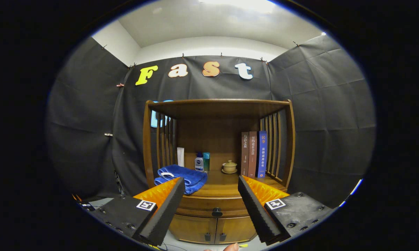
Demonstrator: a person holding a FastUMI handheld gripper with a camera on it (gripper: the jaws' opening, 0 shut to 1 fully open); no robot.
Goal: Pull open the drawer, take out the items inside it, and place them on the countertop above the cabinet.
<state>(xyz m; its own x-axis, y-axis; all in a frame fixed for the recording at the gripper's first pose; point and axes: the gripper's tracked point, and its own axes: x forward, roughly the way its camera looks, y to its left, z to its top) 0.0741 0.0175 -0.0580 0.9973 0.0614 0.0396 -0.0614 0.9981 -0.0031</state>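
A brown wooden cabinet [218, 146] stands ahead against the black cloth wall. Its drawer [214, 205] is closed, with a dark round knob [216, 211] on its front. My gripper [211, 186] is open, and the knob shows low in the gap between the two fingers, still beyond them. The countertop [223, 184] lies above the drawer, under a wooden roof with slatted sides. Nothing is between the fingers. The drawer's contents are hidden.
On the countertop lie a folded blue towel [183, 177] at the left, a white tube [180, 157], two small bottles [202, 162], a lidded cup on a saucer [229, 166] and three upright books [254, 153] at the right. Two lower doors [209, 230] sit beneath the drawer.
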